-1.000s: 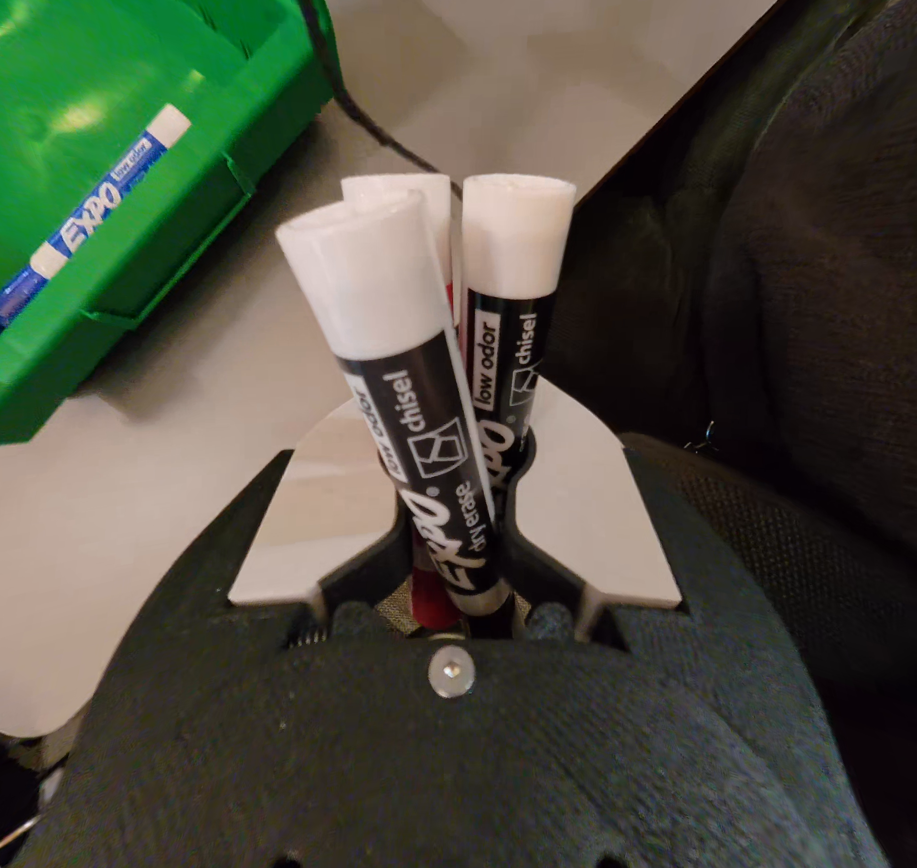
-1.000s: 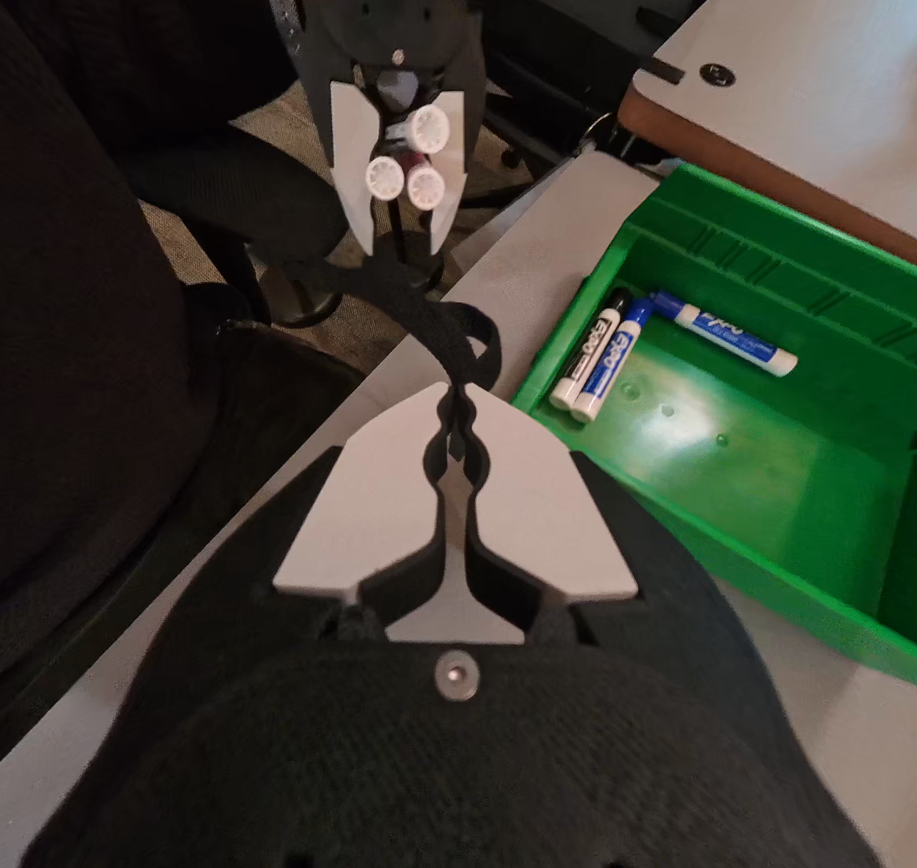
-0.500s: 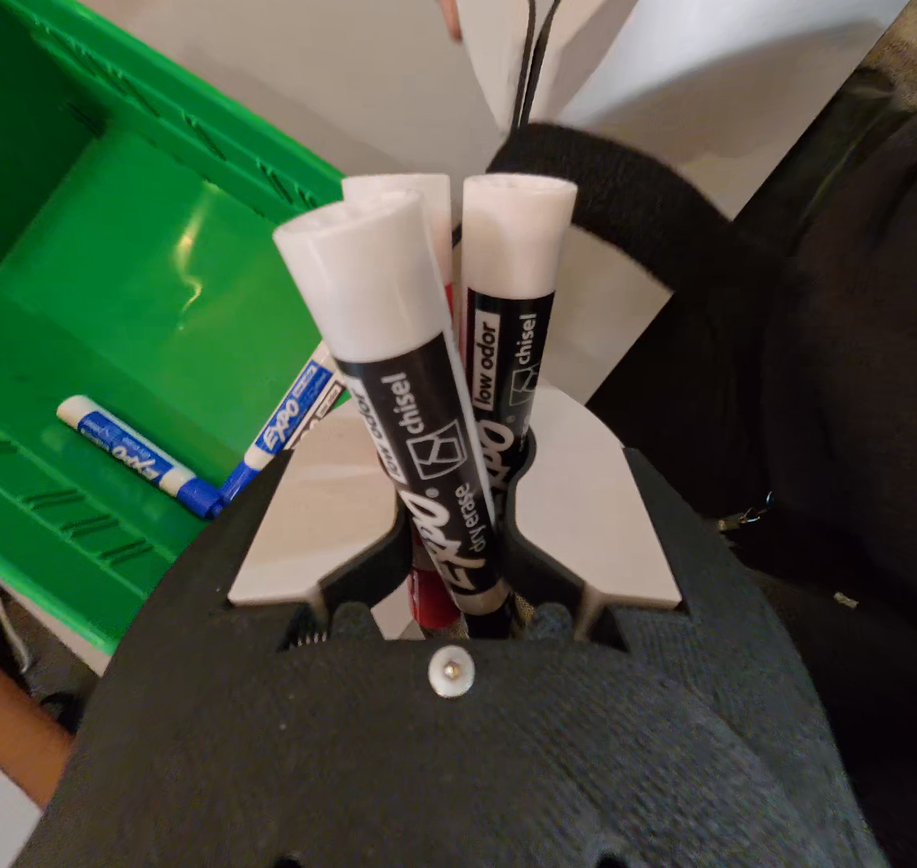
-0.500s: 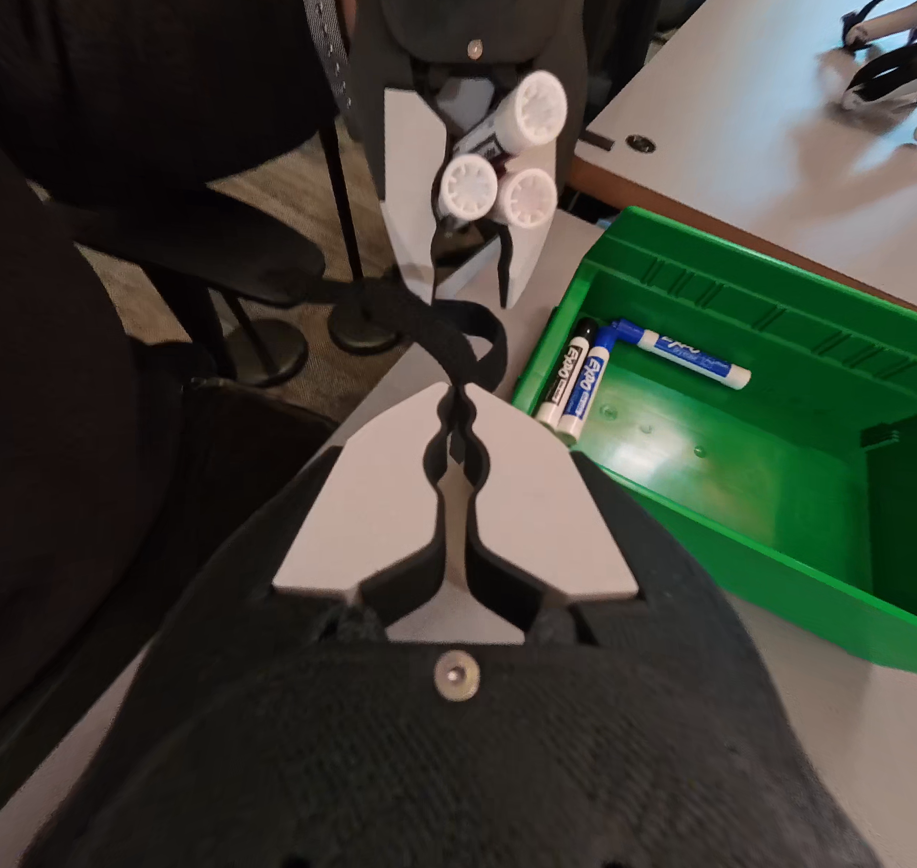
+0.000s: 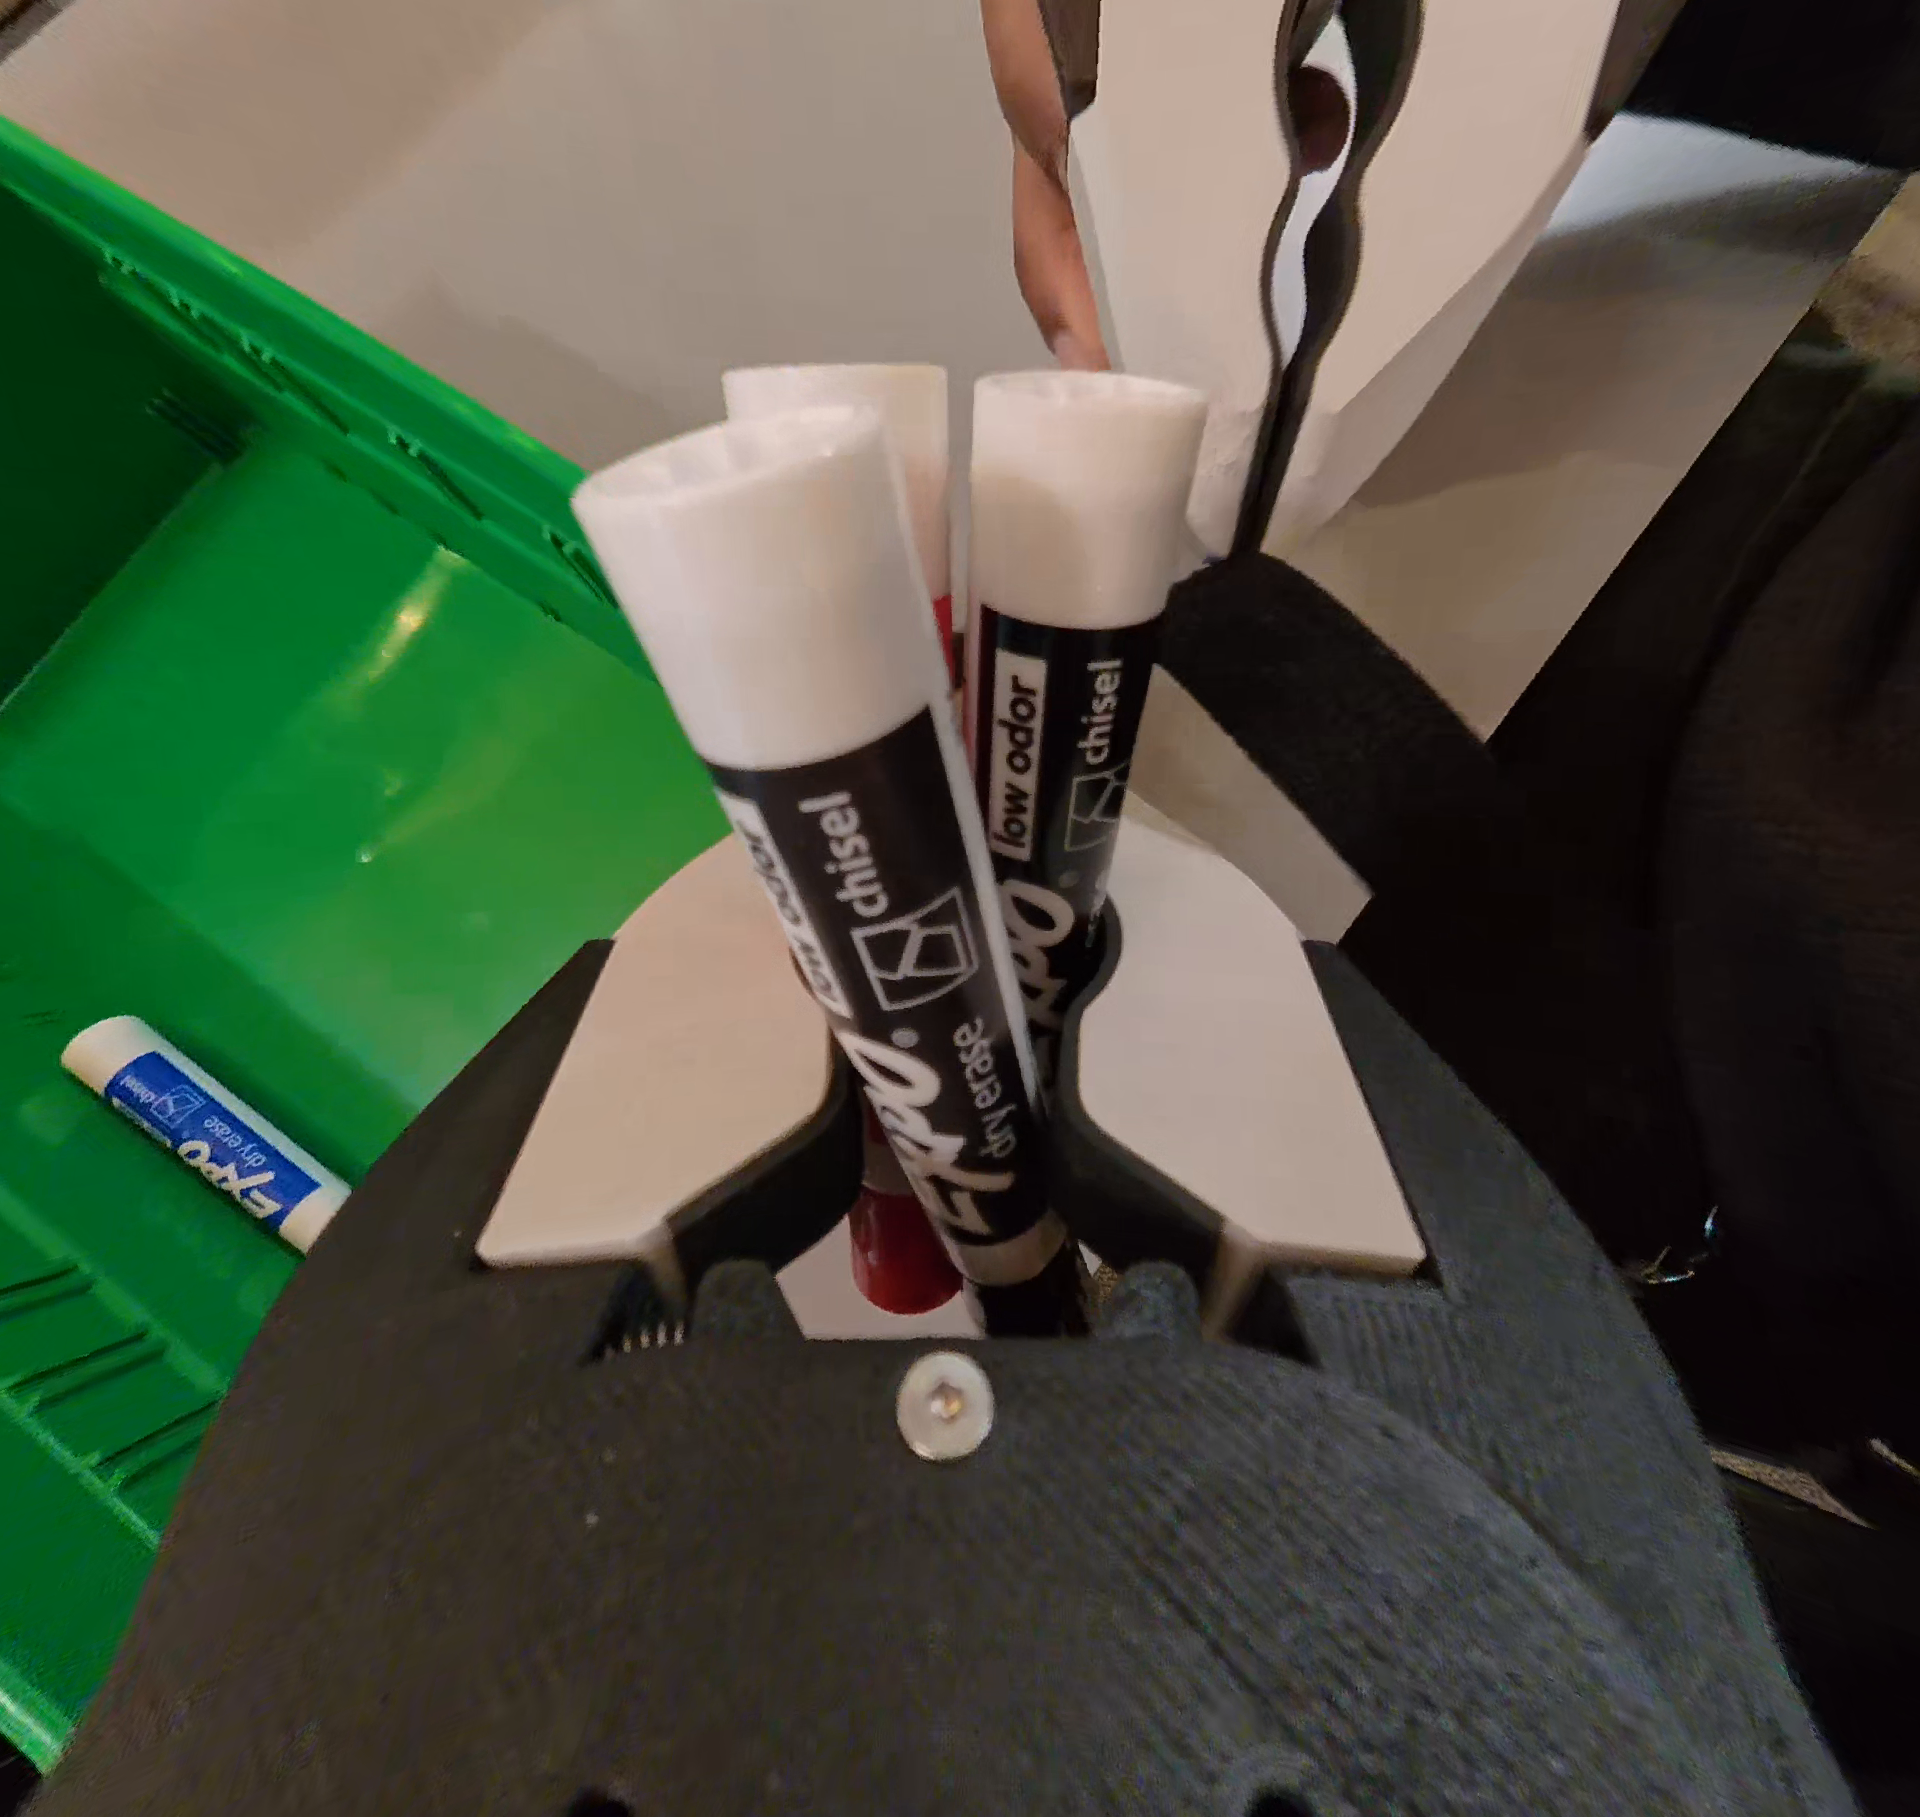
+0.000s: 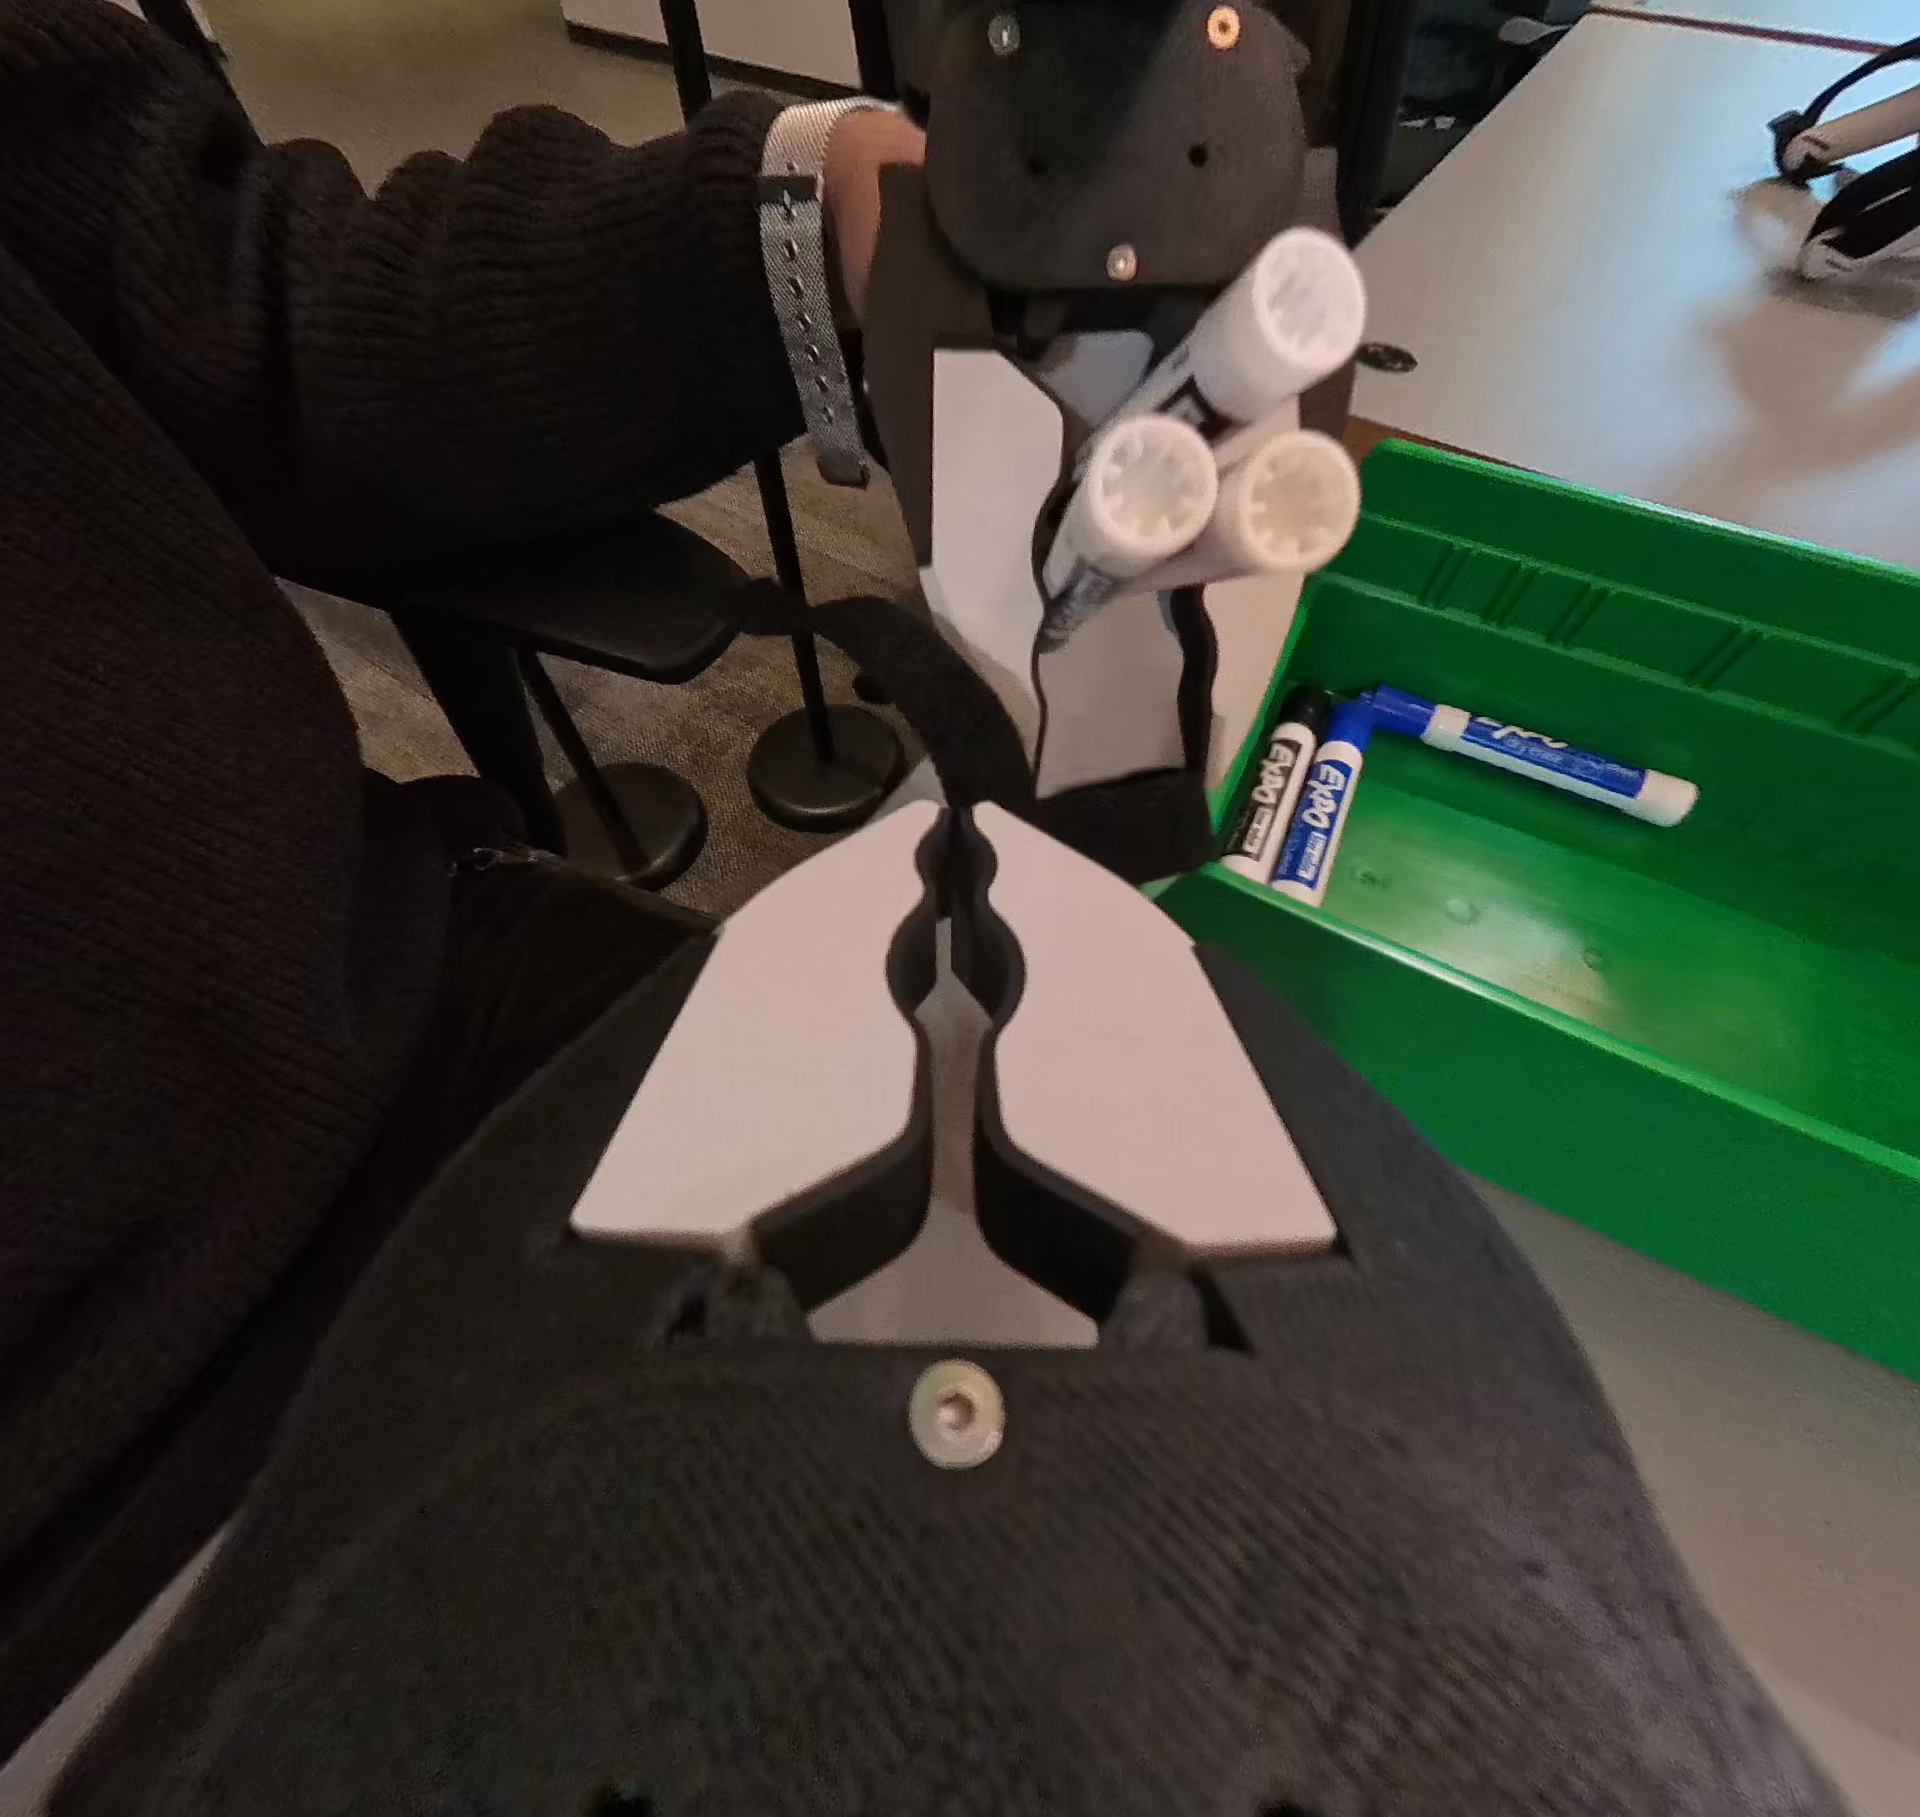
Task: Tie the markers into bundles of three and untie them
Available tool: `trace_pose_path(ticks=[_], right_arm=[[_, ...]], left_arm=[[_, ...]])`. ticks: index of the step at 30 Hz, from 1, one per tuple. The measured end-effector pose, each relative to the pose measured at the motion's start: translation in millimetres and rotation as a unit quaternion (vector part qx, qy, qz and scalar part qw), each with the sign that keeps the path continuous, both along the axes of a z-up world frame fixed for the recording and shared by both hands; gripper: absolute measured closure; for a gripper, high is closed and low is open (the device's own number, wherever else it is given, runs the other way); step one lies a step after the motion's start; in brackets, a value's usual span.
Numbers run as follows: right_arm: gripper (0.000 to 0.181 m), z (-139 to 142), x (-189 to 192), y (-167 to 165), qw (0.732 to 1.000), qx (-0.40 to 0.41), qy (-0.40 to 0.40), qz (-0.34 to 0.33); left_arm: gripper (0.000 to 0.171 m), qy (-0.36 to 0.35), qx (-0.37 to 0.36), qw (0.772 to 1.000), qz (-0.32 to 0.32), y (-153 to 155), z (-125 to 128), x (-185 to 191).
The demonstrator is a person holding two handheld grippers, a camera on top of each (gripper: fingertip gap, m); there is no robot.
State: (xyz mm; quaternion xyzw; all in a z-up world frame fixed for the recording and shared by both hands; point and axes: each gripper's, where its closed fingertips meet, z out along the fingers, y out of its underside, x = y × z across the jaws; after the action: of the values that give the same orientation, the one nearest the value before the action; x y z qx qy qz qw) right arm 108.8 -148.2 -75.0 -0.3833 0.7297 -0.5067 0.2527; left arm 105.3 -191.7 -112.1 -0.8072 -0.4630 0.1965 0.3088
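Our left gripper (image 5: 961, 957) has swung over the green bin (image 5: 260, 728) at the desk edge, fingers clamping three markers (image 5: 831, 728) — our right gripper (image 6: 961, 832) pinches a black strap (image 6: 914, 666).

printed labels on markers (image 5: 914, 946) (wording omitted), 6 total

Grey table (image 6: 1714, 1435) w/ green bin (image 6: 1621, 1071) sitting on it.
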Motion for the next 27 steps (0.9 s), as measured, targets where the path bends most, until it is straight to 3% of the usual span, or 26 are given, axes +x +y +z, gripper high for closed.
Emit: trace_pose_path(ticks=[8,19,27], right_arm=[[0.18,-6,10,1,1.0,0.007,-0.023,0.016],[0.181,-5,-22,-21,0.984,-0.03,-0.15,-0.093],[0.181,2,-42,-11,0.969,-0.044,-0.209,-0.126]], left_arm=[[0.129,0.008,0.013,1.0,-0.015,9,-1,3],[0.13,-0.013,0.029,0.999,0.002,7,-22,-2],[0.13,0.012,0.058,0.997,0.049,-3,-23,-11]])
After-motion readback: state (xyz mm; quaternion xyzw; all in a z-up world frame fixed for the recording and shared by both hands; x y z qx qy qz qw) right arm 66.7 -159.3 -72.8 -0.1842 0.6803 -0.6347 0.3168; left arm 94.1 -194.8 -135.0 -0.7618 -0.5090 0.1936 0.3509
